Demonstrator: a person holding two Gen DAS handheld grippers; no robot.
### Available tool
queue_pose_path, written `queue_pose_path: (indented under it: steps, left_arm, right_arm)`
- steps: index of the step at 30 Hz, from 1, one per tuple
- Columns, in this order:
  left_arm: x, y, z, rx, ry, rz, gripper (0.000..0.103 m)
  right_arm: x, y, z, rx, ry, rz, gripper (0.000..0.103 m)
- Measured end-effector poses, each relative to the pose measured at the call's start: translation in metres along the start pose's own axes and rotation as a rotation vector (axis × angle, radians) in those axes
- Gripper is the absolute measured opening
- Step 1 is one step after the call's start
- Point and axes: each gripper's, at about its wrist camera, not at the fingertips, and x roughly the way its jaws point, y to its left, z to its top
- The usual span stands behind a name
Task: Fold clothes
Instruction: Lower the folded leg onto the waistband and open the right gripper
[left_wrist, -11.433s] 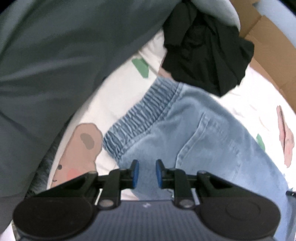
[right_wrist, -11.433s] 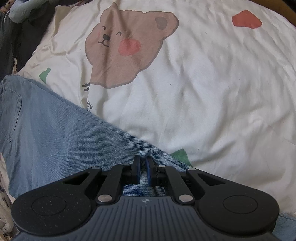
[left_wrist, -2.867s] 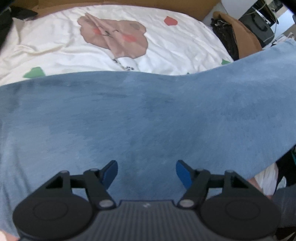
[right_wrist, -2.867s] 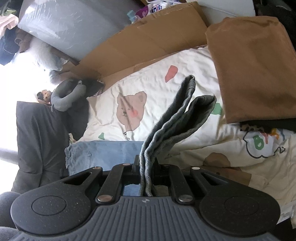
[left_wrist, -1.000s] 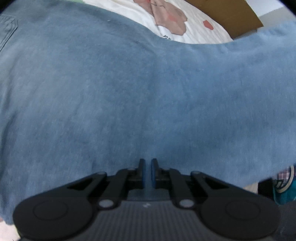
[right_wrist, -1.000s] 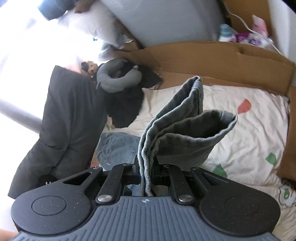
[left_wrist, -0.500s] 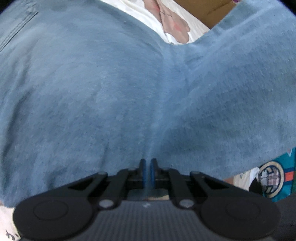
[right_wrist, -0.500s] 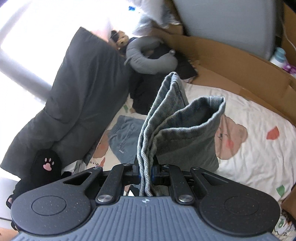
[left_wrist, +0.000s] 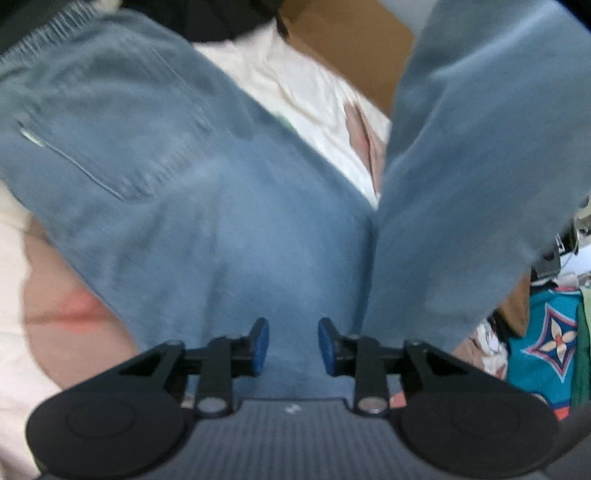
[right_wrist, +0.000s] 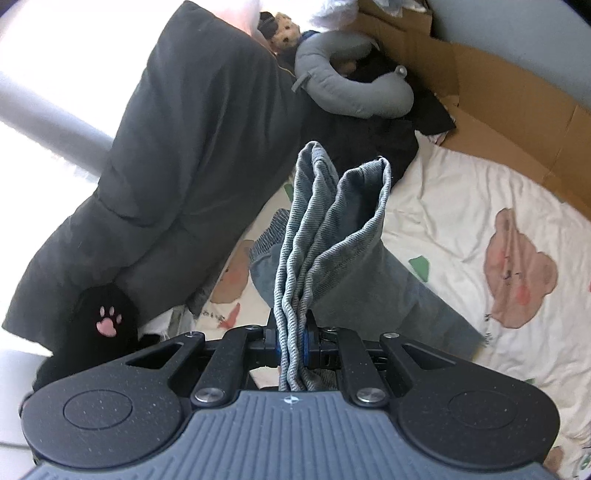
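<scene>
The soft light-blue denim jeans (left_wrist: 229, 236) lie on the white bear-print bedsheet (right_wrist: 461, 206). The right gripper (right_wrist: 291, 341) clenches the bunched ribbed leg hems, which stand upright. The left gripper (left_wrist: 293, 345) is opening above the cloth, its blue pads apart and pressing nothing. A grey neck pillow (right_wrist: 351, 92) and brown cardboard (right_wrist: 517, 122) lie behind.

lt blue denim jeans (left_wrist: 229, 206), cream sheet (right_wrist: 461, 206) w/ brown bear print, dk grey coat (right_wrist: 177, 155)
</scene>
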Motion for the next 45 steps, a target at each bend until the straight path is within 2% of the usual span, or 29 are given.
queue_pose_path:
  steps: [3, 7, 9, 15, 18, 22, 29, 33, 38, 45]
  left_arm:
    - [-0.011, -0.001, -0.008, -0.013, -0.032, -0.023, 0.051]
    - [-0.012, -0.013, -0.007, -0.033, -0.067, -0.068, 0.059]
    - [-0.006, -0.019, -0.006, -0.033, -0.069, -0.089, 0.068]
    - [0.011, -0.041, -0.02, -0.012, -0.03, -0.115, 0.076]
    - [0.029, -0.05, -0.021, -0.019, -0.014, -0.083, 0.077]
    - [0.047, -0.058, -0.02, -0.039, 0.003, -0.08, 0.077]
    - [0.087, -0.062, -0.013, -0.041, 0.052, -0.006, 0.078]
    - [0.104, -0.052, -0.014, -0.078, 0.073, 0.024, 0.071]
    - [0.086, -0.029, -0.022, -0.176, 0.025, -0.026, 0.07]
    - [0.042, 0.005, -0.026, -0.311, -0.126, 0.001, 0.07]
  right_arm:
    - [0.022, 0.0, 0.01, 0.048, 0.005, 0.013, 0.009]
    - [0.048, 0.002, 0.019, 0.097, 0.01, 0.034, 0.009]
    - [0.062, 0.002, 0.022, 0.118, 0.018, 0.038, 0.009]
    - [0.099, -0.002, 0.029, 0.166, 0.032, 0.016, 0.009]
    - [0.11, -0.005, 0.032, 0.174, 0.039, 0.008, 0.009]
    - [0.122, -0.009, 0.034, 0.193, 0.047, 0.008, 0.009]
    - [0.149, -0.013, 0.039, 0.234, 0.065, 0.03, 0.009]
    - [0.17, -0.019, 0.042, 0.265, 0.076, 0.028, 0.009]
    - [0.197, -0.025, 0.049, 0.303, 0.089, 0.054, 0.01]
    - [0.245, -0.022, 0.062, 0.305, 0.132, 0.114, 0.01]
